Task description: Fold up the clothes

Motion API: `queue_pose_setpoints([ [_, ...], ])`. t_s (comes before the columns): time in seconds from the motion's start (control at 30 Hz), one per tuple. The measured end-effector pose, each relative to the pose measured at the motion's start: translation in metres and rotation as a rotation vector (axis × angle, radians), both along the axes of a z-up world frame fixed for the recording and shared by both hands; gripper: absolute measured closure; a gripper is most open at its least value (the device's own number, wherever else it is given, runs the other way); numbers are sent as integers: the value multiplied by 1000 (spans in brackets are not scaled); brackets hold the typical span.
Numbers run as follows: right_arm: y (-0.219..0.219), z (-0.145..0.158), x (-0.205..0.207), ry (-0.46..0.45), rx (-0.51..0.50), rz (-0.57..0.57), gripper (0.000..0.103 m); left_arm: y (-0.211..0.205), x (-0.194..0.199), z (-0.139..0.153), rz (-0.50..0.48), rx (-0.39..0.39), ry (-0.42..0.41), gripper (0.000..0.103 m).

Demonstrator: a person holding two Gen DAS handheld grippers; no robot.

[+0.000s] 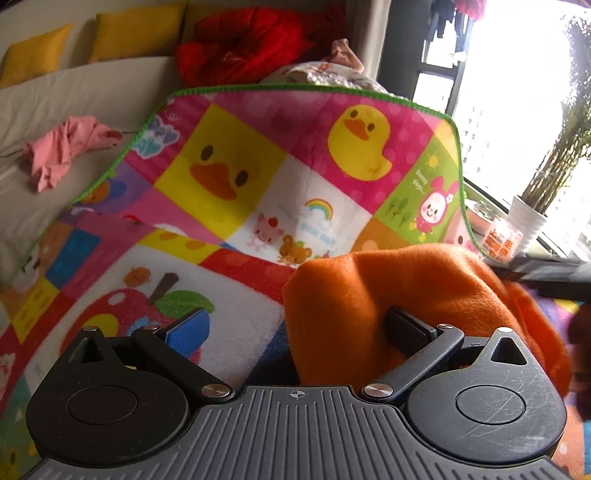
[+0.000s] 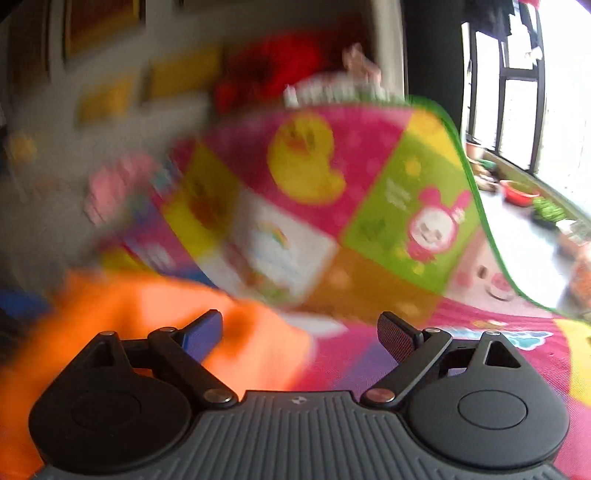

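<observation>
An orange fleece garment (image 1: 373,310) lies bunched on a colourful cartoon blanket (image 1: 236,177). My left gripper (image 1: 295,328) is open, its jaws wide apart; the orange cloth drapes between them and against the right finger (image 1: 408,332), and the blue-padded left finger (image 1: 188,326) is free. In the blurred right wrist view the orange garment (image 2: 147,314) lies to the left and under the left finger (image 2: 203,336). My right gripper (image 2: 299,336) is open and holds nothing, above the blanket (image 2: 332,206).
A pink garment (image 1: 66,147) lies on the beige sofa (image 1: 85,96). A red jacket (image 1: 240,44) and other clothes are piled at the back. Yellow cushions (image 1: 136,29) line the sofa back. A window with a potted plant (image 1: 532,218) is on the right.
</observation>
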State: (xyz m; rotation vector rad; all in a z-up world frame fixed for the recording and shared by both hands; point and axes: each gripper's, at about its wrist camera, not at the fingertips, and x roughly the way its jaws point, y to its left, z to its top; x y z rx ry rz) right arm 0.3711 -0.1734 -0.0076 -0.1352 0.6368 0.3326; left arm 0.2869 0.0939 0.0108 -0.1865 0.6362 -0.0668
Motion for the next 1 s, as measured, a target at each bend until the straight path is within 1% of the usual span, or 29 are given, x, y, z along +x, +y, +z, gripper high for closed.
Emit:
queue_pose_setpoints([
  [0.07,-4,-13,-2,-7,-36,-17,7,4,-11,5,-10,-39,-2,0],
  [0.13,-14,-12,-7,-3,-46,-34,7,5,-25,6,-38,-74,3,0],
  [0.2,-25,-6,-24,-7,-46,-34,7,2,-38,1,-65,-86,19,0],
  [0.3,-41,6,-66,4,11,43,7,0,-48,-9,-71,-90,36,0],
  [0.43,-32,-6,-90,24,-36,90,6,3,-51,-19,-40,-137,58,0],
  [0.53,-24,-16,-106,38,-79,120,6,2,-51,-20,-36,-142,60,0],
  [0.7,0,-19,-82,8,-62,112,6,3,-45,-17,5,-109,39,0],
  [0.8,7,-23,-74,-21,-72,111,4,9,-37,-19,39,-111,34,0],
  [0.87,3,-22,-75,-20,-55,94,3,11,-37,-20,41,-138,44,0],
  [0.93,-7,-17,-84,-18,-23,85,3,11,-43,-19,38,-144,49,0],
  [1.0,-17,-9,-100,-29,10,121,3,13,-52,-17,33,-158,54,0],
])
